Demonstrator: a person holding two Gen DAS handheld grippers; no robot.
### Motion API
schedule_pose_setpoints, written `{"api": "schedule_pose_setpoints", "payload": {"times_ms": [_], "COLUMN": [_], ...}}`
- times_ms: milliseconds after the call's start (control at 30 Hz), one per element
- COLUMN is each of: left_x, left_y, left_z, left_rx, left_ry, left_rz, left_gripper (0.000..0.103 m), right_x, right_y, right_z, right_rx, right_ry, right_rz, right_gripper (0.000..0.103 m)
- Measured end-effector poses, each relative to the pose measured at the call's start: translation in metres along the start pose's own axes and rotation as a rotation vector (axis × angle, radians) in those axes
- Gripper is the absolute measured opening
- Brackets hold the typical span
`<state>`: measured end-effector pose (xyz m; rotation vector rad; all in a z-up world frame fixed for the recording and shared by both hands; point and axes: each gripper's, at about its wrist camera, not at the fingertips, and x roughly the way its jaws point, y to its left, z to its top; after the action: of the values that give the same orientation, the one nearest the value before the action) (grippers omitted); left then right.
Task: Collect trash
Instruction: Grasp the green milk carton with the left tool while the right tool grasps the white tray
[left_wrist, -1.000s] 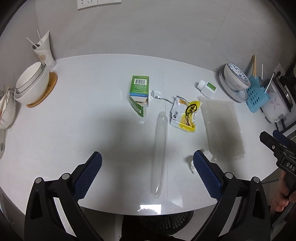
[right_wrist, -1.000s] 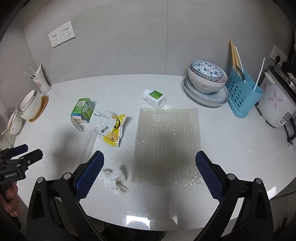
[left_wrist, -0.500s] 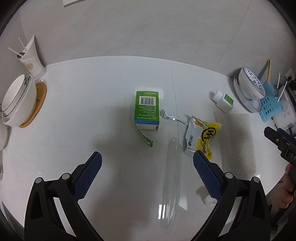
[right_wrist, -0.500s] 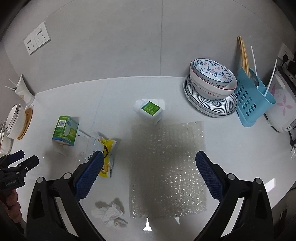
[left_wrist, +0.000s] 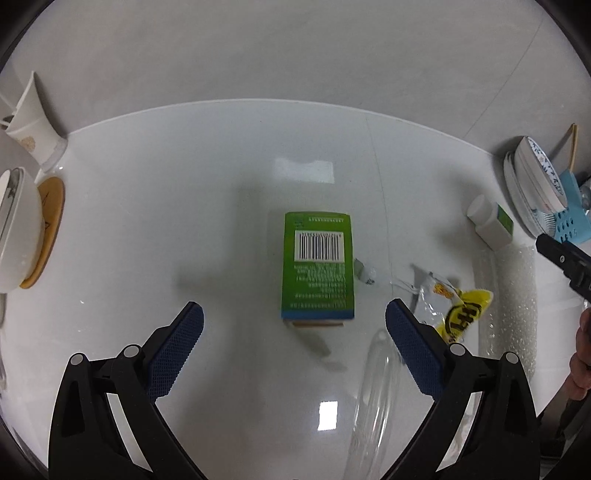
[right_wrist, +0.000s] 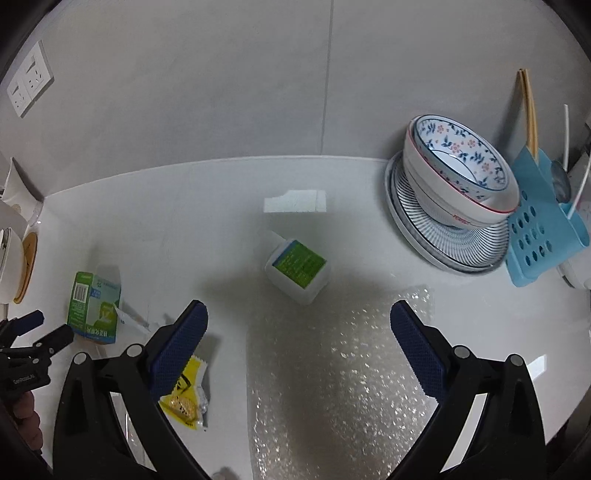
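A green carton (left_wrist: 317, 266) with a barcode lies on the white table, just ahead of my open left gripper (left_wrist: 293, 332); it also shows in the right wrist view (right_wrist: 94, 308). A yellow snack wrapper (left_wrist: 456, 314) and a clear plastic tube (left_wrist: 373, 402) lie to its right. My open right gripper (right_wrist: 298, 332) hovers over a bubble wrap sheet (right_wrist: 332, 384), facing a small white bottle with a green label (right_wrist: 297, 271). The wrapper (right_wrist: 184, 398) sits by its left finger.
Stacked patterned bowls and plates (right_wrist: 458, 195) and a blue utensil holder (right_wrist: 539, 236) stand at the right. A white bowl on a wooden coaster (left_wrist: 22, 236) and a paper cup (left_wrist: 31, 125) stand at the left. The wall runs behind.
Both grippers have moved forward and down toward the table. The green carton now sits close between the left fingers' line; the white bottle is nearer the right gripper. The crumpled tissue has left view.
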<state>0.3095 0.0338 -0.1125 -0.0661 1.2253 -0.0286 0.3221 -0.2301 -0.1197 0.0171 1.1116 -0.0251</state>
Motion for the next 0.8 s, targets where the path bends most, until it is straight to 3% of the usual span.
{"api": "schedule_pose_setpoints", "payload": {"times_ms": [400, 533, 633, 733, 800], "left_x": [0.039, 0.045, 0.047, 0.049, 0.049], "left_y": [-0.008, -0.009, -0.01, -0.011, -0.011], "left_z": [0.011, 0.015, 0.017, 0.019, 0.019], "left_rx": [0.01, 0.015, 0.02, 0.023, 0.024], "left_ry": [0.056, 0.066, 0.072, 0.073, 0.072], "left_rz": [0.033, 0.03, 0.023, 0.022, 0.023], "left_gripper": [0.091, 0.079, 0.061, 0.047, 0.046], "right_x": [0.059, 0.073, 0.079, 0.085, 0.089], "right_y": [0.003, 0.003, 0.003, 0.007, 0.009], "right_z": [0.021, 0.023, 0.025, 0.025, 0.026], "right_rx": [-0.074, -0.075, -0.08, -0.093, -0.093], "right_ry": [0.048, 0.081, 0.093, 0.11, 0.123], "right_rz": [-0.024, -0.024, -0.015, -0.015, 0.001], "right_gripper": [0.095, 0.09, 0.088, 0.077, 0.07]}}
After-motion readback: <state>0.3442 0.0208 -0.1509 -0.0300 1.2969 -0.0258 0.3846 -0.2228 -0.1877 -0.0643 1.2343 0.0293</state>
